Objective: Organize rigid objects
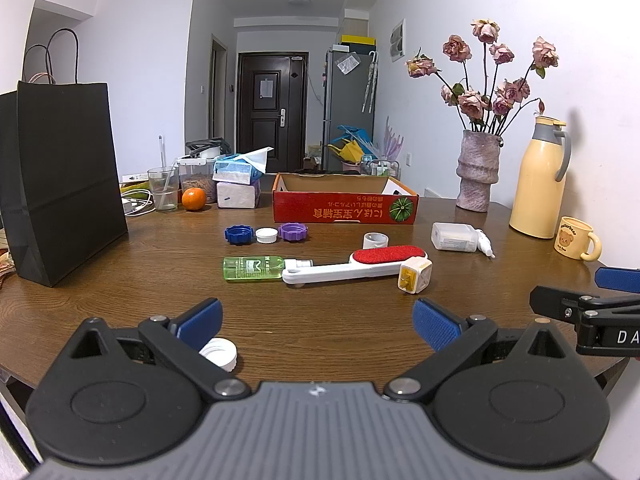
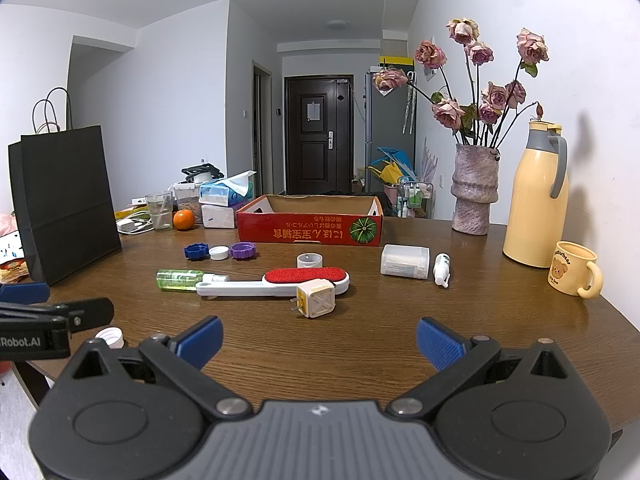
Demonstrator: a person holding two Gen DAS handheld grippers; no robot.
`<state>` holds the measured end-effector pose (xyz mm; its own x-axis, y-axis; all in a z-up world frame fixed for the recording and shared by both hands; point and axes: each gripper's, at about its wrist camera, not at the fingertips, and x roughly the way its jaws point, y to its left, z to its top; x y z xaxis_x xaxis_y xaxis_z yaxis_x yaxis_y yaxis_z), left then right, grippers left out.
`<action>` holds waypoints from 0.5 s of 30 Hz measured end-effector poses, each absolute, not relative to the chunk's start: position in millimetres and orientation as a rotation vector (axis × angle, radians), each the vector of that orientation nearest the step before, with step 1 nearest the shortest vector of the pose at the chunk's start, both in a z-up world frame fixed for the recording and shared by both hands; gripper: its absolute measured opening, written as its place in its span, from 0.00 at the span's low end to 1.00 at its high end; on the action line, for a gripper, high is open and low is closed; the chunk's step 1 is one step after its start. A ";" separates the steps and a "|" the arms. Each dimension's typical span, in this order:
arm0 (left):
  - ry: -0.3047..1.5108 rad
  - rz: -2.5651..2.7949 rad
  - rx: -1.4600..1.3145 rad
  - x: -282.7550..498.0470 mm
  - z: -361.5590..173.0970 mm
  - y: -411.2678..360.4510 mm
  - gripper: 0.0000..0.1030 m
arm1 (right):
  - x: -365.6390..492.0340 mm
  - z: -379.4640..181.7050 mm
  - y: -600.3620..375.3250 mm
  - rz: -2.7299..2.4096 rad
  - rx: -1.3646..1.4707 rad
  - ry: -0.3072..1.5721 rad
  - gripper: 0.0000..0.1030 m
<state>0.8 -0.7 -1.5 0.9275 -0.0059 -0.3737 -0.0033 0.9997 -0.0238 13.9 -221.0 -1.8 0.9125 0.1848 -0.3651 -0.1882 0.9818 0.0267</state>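
Note:
A red cardboard box [image 1: 346, 209] [image 2: 310, 230] stands open at the back of the wooden table. In front of it lie a blue cap [image 1: 239, 235], a white cap [image 1: 266, 235], a purple cap [image 1: 293, 231], a green bottle [image 1: 253, 268] [image 2: 180, 279], a white lint brush with a red pad [image 1: 354, 263] [image 2: 276, 282], a cream plug cube [image 1: 415, 276] [image 2: 316, 300], a white ring [image 1: 375, 239], a white box [image 2: 405, 261] and a small spray bottle [image 2: 441, 269]. Another white cap [image 1: 219, 354] sits under my left finger. Left gripper [image 1: 318, 322] and right gripper [image 2: 320, 340] both hover open and empty near the front edge.
A black paper bag [image 1: 60, 184] stands at the left. An orange [image 1: 193, 199], a glass, tissue packs and cables crowd the back left. A vase of roses [image 2: 474, 190], a yellow jug [image 2: 536, 200] and a bear mug [image 2: 574, 274] line the right side.

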 end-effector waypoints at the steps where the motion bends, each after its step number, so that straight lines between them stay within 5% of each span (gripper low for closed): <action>1: 0.383 -0.002 -0.024 0.9 -1.5 -0.7 1.00 | 13.9 -1.9 -220.9 0.192 -0.009 0.375 1.00; 15: 0.386 0.001 -0.023 3.1 -2.6 0.9 1.00 | 16.9 -5.1 -221.6 0.195 -0.011 0.377 1.00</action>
